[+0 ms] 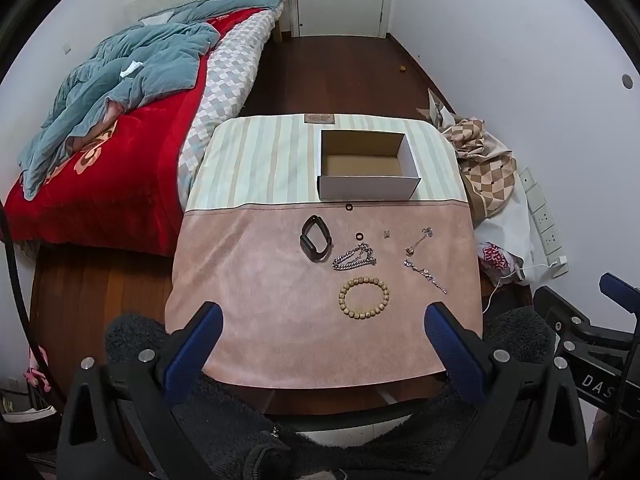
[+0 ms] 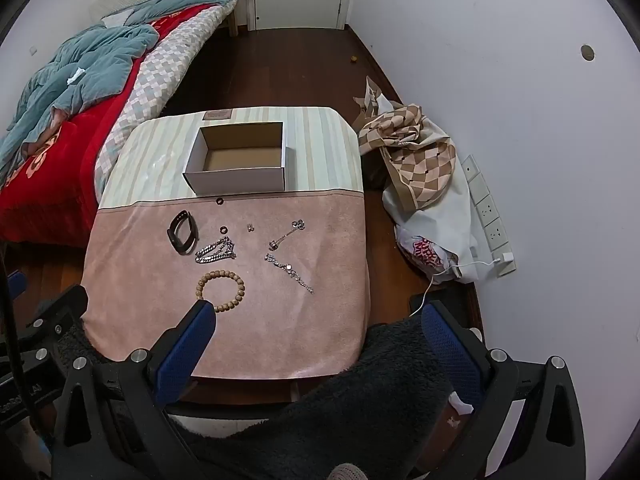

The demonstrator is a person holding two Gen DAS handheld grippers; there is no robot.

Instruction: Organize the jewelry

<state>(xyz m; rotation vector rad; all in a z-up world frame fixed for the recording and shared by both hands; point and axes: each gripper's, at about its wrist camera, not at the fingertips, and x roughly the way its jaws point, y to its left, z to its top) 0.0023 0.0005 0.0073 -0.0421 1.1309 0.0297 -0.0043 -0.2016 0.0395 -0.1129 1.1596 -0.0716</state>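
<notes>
An open, empty white cardboard box [image 1: 368, 188] [image 2: 240, 182] stands on the striped far half of the table. On the pink near half lie a black watch band [image 1: 316, 243] [image 2: 182, 232], a silver chain [image 1: 354, 258] [image 2: 215, 251], a wooden bead bracelet [image 1: 364, 299] [image 2: 222, 290], a thin silver bracelet [image 1: 425, 276] [image 2: 289, 273], a silver pin [image 1: 419, 241] [image 2: 286, 234], small earrings [image 1: 387, 234] [image 2: 250, 227] and two small black rings [image 1: 359, 236] [image 1: 348, 207]. My left gripper [image 1: 324, 322] is open above the near edge. My right gripper [image 2: 320, 320] is open, its left finger just short of the beads.
A bed [image 1: 120, 128] with red and blue bedding lies to the left. A pile of checked cloth and bags [image 1: 488, 172] [image 2: 420, 168] and a power strip [image 2: 490, 216] lie on the floor to the right. A dark fleece [image 2: 360, 400] hangs below the grippers.
</notes>
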